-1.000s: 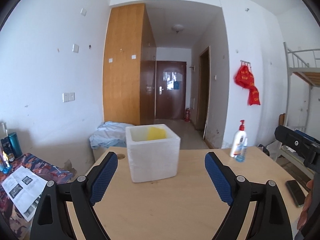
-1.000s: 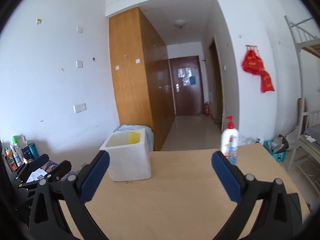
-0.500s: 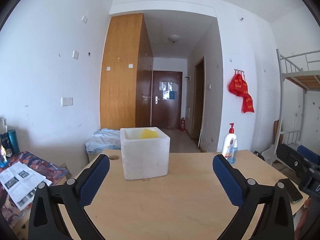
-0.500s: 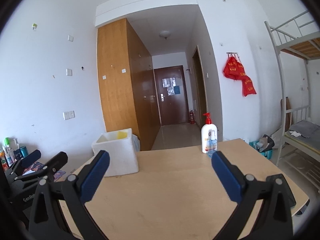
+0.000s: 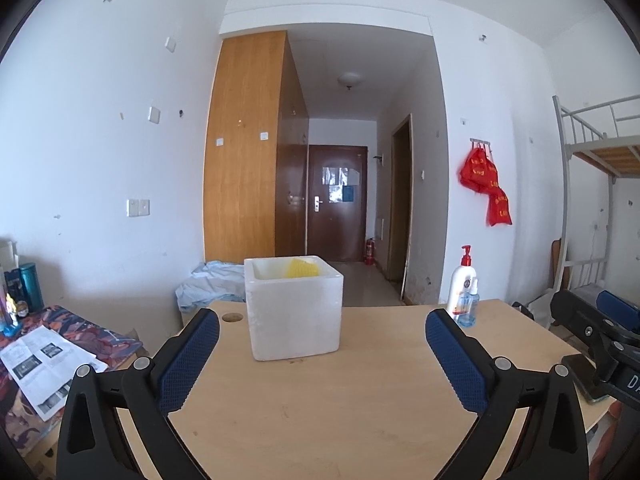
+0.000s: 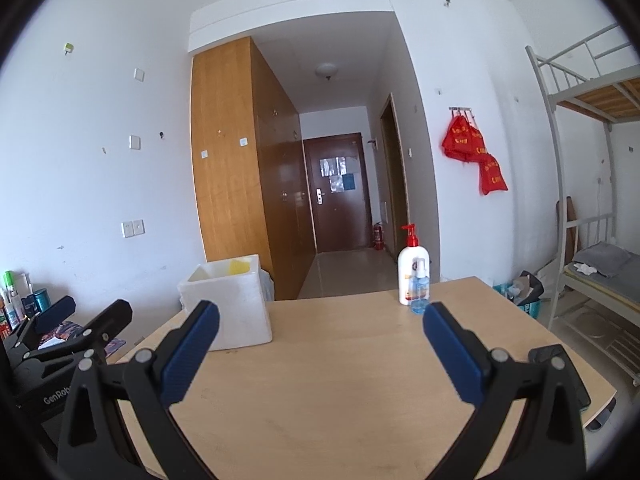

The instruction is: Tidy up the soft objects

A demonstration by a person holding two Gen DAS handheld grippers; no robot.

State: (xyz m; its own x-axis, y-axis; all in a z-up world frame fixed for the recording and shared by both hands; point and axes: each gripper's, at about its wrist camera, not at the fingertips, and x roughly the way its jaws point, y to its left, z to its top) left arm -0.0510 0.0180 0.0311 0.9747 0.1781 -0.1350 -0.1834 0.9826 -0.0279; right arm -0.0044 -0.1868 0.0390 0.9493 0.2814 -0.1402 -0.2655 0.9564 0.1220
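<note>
Ahead of left gripper [image 5: 322, 336], jaws spread wide, empty: white foam box [image 5: 294, 308] on surface [image 5: 320, 408], yellow soft object [image 5: 302, 269] inside. Likely light, squashy, non-slip; pinch exposed top edge gently. Right gripper [image 6: 320, 334] jaws spread, empty too.

Both views are taken from low over the wooden table [image 5: 320, 400], facing the far door [image 5: 336, 204]. The white box [image 5: 294, 308] is seen near mid-frame from the left wrist, and at lower left [image 6: 228, 308] from the right wrist.
</note>
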